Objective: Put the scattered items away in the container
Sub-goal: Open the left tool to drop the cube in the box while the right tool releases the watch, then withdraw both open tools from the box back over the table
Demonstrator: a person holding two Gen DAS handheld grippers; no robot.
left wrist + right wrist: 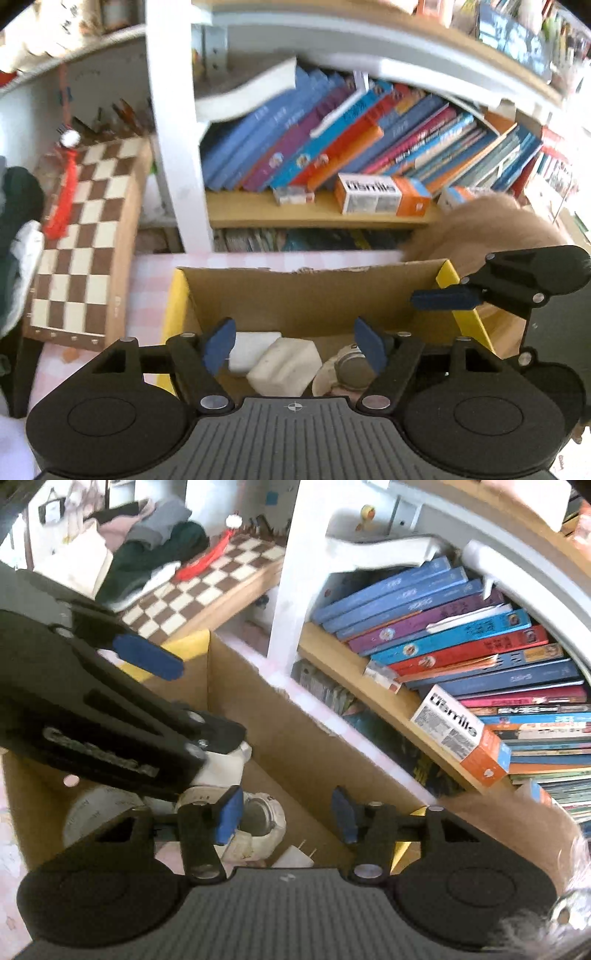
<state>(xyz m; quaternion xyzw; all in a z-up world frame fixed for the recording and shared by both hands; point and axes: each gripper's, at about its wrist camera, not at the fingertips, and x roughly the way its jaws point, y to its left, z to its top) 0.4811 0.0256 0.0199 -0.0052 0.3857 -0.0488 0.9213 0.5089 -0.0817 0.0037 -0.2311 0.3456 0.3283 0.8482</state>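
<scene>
A cardboard box [295, 295] with yellow flaps stands on the pink checked cloth. In it lie a white block [284, 365], a flat white piece [251, 347] and a round white and grey item [347, 369]. My left gripper [295, 343] is open and empty above the box's inside. The right gripper's finger [447, 298] reaches over the box's right corner. In the right wrist view my right gripper [288, 816] is open and empty over the box [295, 738], above the round item [258, 823], a tape roll [96, 812] and a white plug [295, 856]. The left gripper [110, 701] hangs over the box at left.
A bookshelf [317, 218] with slanted books and an orange and white carton [380, 194] stands just behind the box. A chessboard [85, 236] with a red tassel leans at left. A tan furry thing [491, 225] lies right of the box. Clothes [155, 550] are piled far left.
</scene>
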